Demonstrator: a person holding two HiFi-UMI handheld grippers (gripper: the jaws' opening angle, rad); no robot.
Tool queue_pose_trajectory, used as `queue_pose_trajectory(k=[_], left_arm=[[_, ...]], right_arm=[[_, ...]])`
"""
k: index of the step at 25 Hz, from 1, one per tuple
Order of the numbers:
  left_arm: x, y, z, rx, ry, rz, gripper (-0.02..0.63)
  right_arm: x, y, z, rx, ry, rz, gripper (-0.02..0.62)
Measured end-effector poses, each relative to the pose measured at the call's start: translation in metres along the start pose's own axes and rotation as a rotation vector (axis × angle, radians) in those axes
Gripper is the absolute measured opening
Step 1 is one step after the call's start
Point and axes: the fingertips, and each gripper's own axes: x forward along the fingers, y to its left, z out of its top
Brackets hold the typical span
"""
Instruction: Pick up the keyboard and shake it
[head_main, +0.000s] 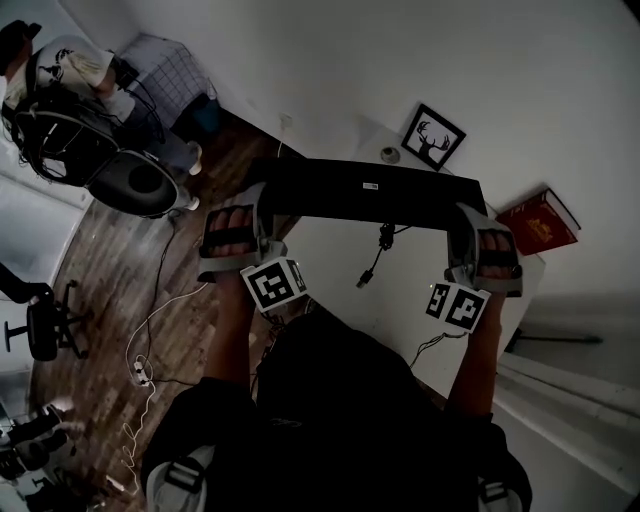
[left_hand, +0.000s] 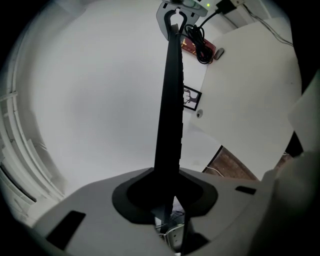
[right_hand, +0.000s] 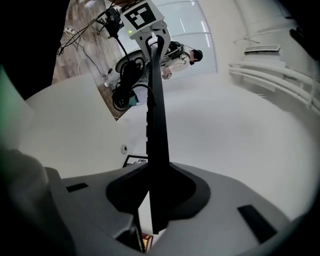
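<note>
The black keyboard (head_main: 370, 190) is held in the air above the white table (head_main: 400, 310), tilted so its underside faces me. My left gripper (head_main: 262, 212) is shut on its left end and my right gripper (head_main: 465, 238) on its right end. In the left gripper view the keyboard (left_hand: 169, 115) runs edge-on from my left gripper (left_hand: 167, 190) up to the right gripper (left_hand: 172, 12) at the far end. The right gripper view shows the same edge-on keyboard (right_hand: 156, 125) clamped in my right gripper (right_hand: 157, 195). The keyboard's cable (head_main: 378, 250) dangles below it.
A framed deer picture (head_main: 433, 136), a small round object (head_main: 390, 154) and a red book (head_main: 540, 220) lie on the table's far side. To the left, a wooden floor (head_main: 120, 300) carries loose cables, an office chair (head_main: 45, 320) and other gear. A white wall is ahead.
</note>
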Motion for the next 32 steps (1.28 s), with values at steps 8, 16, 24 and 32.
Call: queue_pose_trajectory(k=[8,16,24,32], left_arm=[[0.017,-0.013,0.082,0.072,-0.195,-0.044,0.095],[0.012,-0.045,0.209,0.207,-0.507,-0.127,0.095],[-0.019,-0.079,0.280,0.294,-0.708,-0.194,0.094],[-0.024,-0.145,0.243,0.411,-0.694,-0.375,0.092]], right_arm=[[-0.036,0.019,-0.069,0.059,0.207,0.036,0.095],[-0.114,0.057,-0.155,0.163,0.511,0.100,0.095],[-0.190,0.089,-0.186,0.234,0.713,0.146,0.095],[-0.189,0.154,-0.168,0.312,0.672,0.320,0.095]])
